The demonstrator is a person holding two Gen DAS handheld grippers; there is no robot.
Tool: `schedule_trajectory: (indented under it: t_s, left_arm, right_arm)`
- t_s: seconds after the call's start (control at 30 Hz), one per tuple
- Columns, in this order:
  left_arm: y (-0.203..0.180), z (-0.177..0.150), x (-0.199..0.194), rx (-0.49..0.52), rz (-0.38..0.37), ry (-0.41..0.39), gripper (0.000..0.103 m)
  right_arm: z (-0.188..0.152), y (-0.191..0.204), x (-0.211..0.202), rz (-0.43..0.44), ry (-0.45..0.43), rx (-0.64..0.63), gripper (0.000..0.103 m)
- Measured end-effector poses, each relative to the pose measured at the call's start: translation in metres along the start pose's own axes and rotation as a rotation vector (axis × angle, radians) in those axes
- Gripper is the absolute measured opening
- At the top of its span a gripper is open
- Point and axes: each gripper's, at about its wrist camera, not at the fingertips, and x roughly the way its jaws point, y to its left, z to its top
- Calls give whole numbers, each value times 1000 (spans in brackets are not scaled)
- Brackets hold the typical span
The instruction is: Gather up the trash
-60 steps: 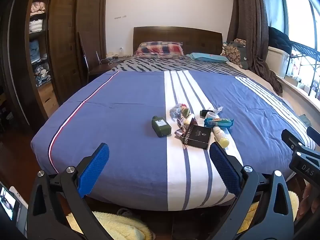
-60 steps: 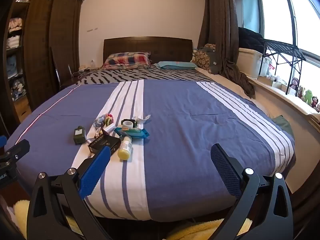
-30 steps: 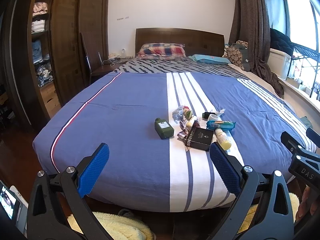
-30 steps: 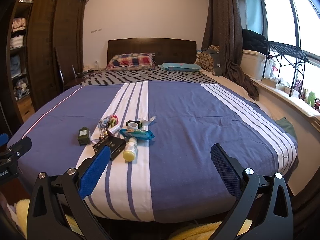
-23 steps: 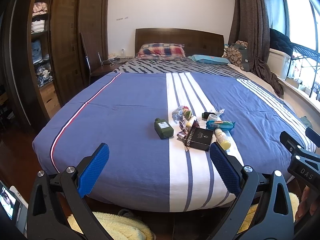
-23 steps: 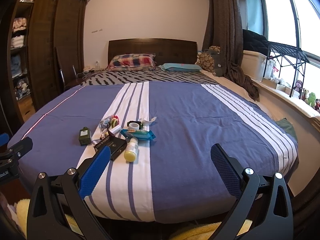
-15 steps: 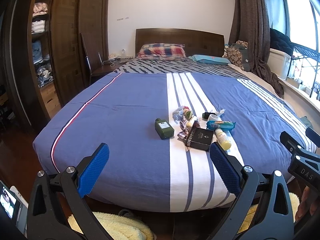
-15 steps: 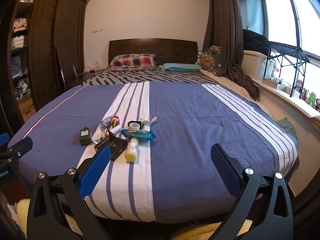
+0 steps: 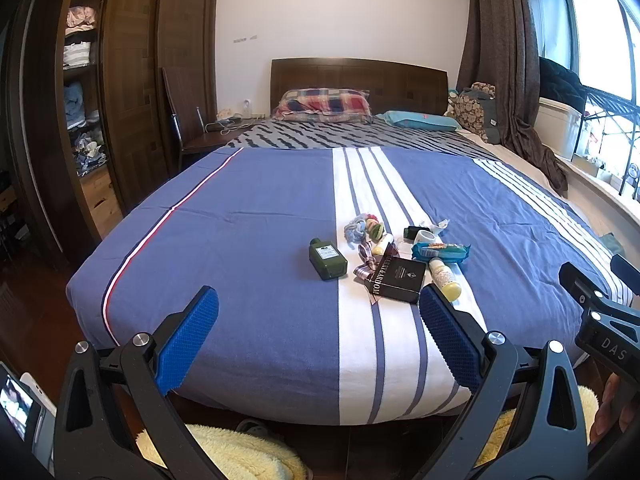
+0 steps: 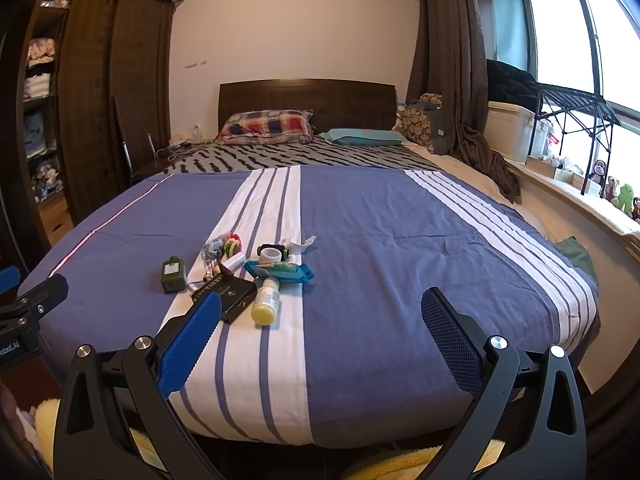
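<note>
A big bed (image 9: 248,240) with a blue and white striped cover fills the room. On it, from left to right, lie a green bottle (image 9: 328,258), a black box (image 9: 400,279) and a blue wipes pack (image 9: 440,251), close together. The left gripper (image 9: 316,336) and right gripper (image 10: 320,336) both hang wide apart, holding nothing, near the bed's foot.

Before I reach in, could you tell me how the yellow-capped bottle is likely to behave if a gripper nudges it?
The bottle lies on its side and looks round, so it would probably roll on the bedspread. It looks small and plastic, likely light and not fragile. Its smooth wall may slip between the pads.
</note>
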Motion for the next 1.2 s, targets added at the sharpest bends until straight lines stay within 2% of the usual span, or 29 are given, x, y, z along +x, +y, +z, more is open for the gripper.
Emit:
schedule_trajectory:
  t_s: [1.2]
  left_arm:
    - [2, 0, 8, -5, 10, 10, 95]
  right_arm:
    - [-1, 0, 2, -3, 9, 4, 100]
